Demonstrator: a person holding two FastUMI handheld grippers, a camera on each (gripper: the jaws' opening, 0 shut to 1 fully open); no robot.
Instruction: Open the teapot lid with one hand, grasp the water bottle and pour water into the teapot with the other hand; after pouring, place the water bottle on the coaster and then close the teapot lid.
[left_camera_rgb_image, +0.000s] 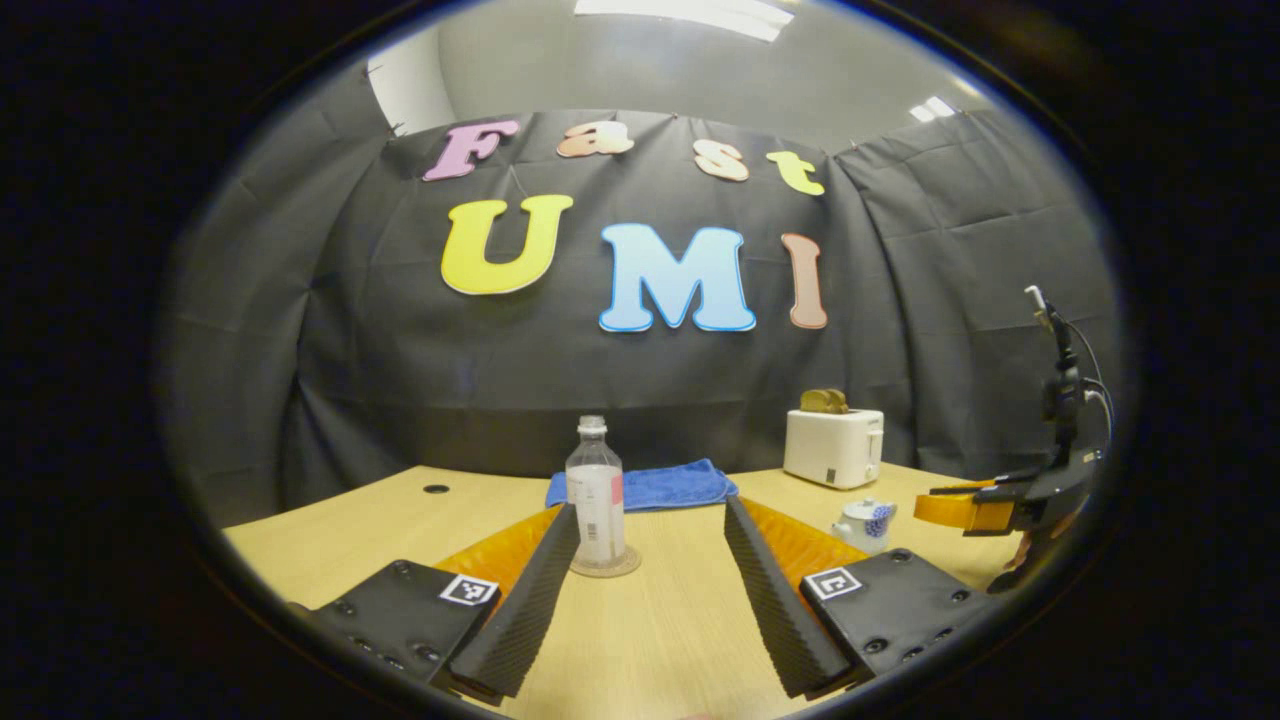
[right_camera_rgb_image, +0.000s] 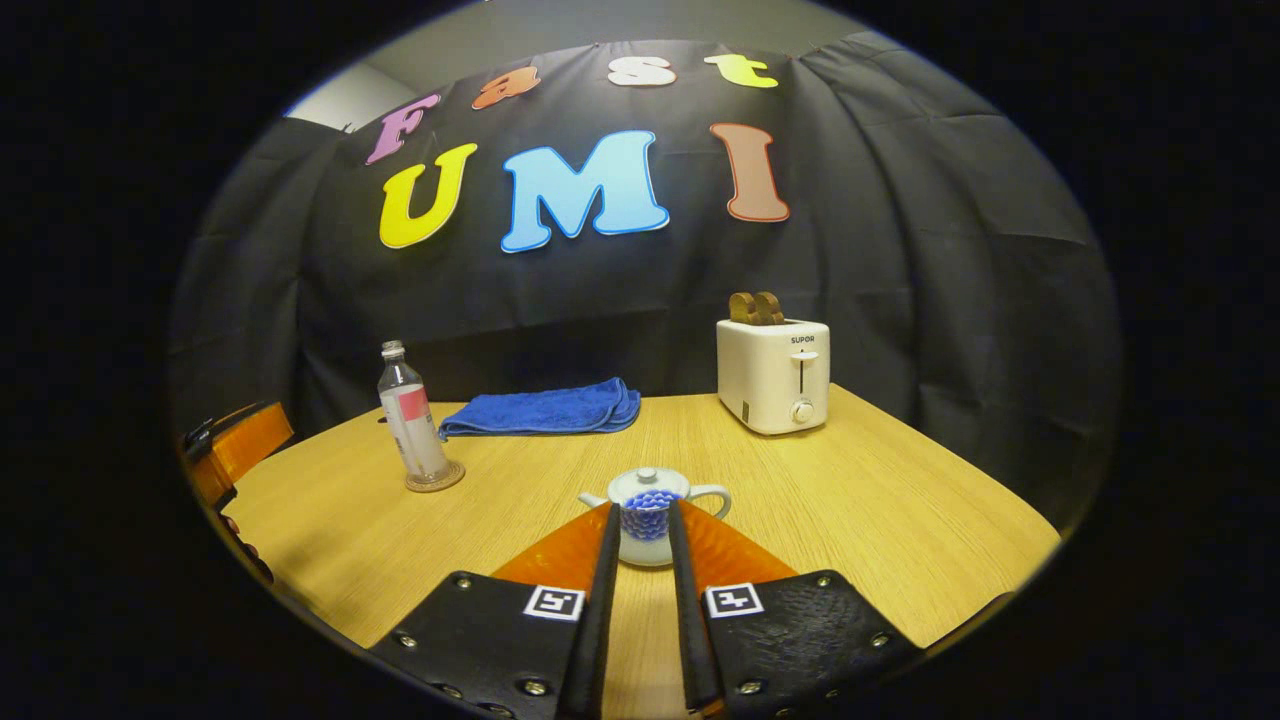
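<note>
I am seeing the left gripper holding its jaws wide apart with nothing between them, hovering over the desk. Just beyond the jaws the water bottle is standing upright on the coaster, capped, in line with the gap but not touched. Behind it a blue towel is lying folded near the back edge, and a white toaster is sitting to its right with toast poking out of the slots.

The right gripper is keeping its jaws nearly together, a narrow slit showing between them and nothing clamped. The teapot is sitting on the desk just past the fingertips, lid on, spout to one side and handle to the other. In the left gripper view the teapot is resting well right of the bottle, with the right gripper hanging near it at the edge of the picture.
</note>
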